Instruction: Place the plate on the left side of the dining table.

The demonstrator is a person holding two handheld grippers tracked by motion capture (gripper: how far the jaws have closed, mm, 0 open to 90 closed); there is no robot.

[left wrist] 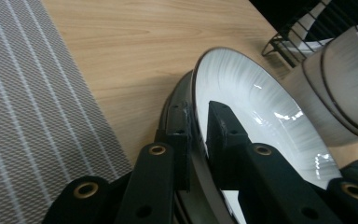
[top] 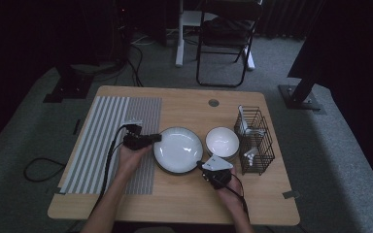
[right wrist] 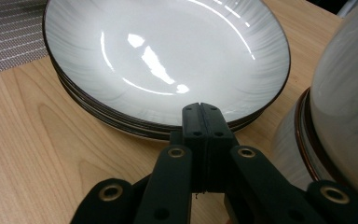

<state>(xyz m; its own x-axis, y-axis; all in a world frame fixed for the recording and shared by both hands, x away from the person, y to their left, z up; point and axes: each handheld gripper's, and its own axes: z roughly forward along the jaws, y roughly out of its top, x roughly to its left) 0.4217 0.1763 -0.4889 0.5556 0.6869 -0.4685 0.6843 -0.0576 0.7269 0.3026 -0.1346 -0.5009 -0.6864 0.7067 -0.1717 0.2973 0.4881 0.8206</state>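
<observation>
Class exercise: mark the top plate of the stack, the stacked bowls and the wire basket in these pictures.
top plate (right wrist: 168, 51), right gripper view, on its glossy white inner face
stacked bowls (top: 222, 141), high view, inside the uppermost bowl
wire basket (top: 264, 145), high view, on its right side wall

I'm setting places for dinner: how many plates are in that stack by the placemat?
3, as far as the rims show. The top plate lies white face up; a second rim and a third rim show beneath it in the right gripper view. More may be hidden underneath.
</observation>
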